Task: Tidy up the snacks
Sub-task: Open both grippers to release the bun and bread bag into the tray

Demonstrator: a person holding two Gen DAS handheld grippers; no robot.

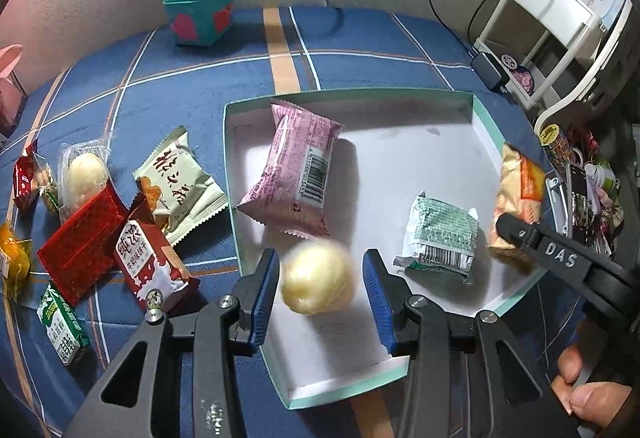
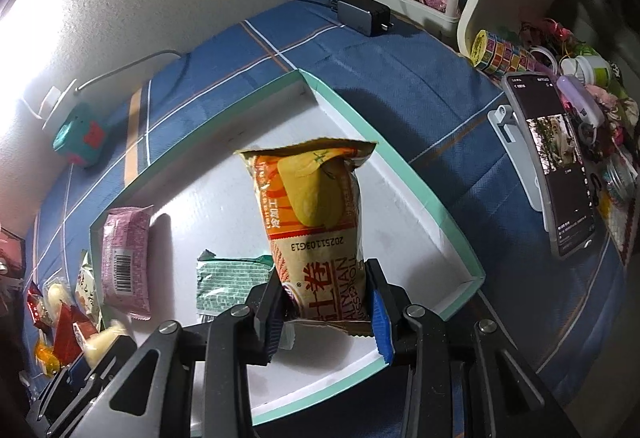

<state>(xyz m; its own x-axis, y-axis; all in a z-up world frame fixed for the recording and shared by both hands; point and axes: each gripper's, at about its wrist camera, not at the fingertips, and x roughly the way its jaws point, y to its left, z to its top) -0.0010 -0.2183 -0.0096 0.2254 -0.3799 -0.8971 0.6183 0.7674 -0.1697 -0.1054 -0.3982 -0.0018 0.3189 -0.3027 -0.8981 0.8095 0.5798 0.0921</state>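
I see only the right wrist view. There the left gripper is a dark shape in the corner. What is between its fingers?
Observer: A pale round pastry is between the fingers of the left gripper, over the box. It is blurred, so I cannot tell if it is gripped.
Operator: Is any snack outside the box hidden from me?
Observer: Yes. A green and white carton lies on the blue cloth, left of the box.

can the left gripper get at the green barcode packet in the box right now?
Probably not yet. The left gripper has a round pale pastry between its pads, so it must drop that first. Otherwise the green packet lies flat and uncovered on the box floor, nearby, though the right gripper hangs beside it.
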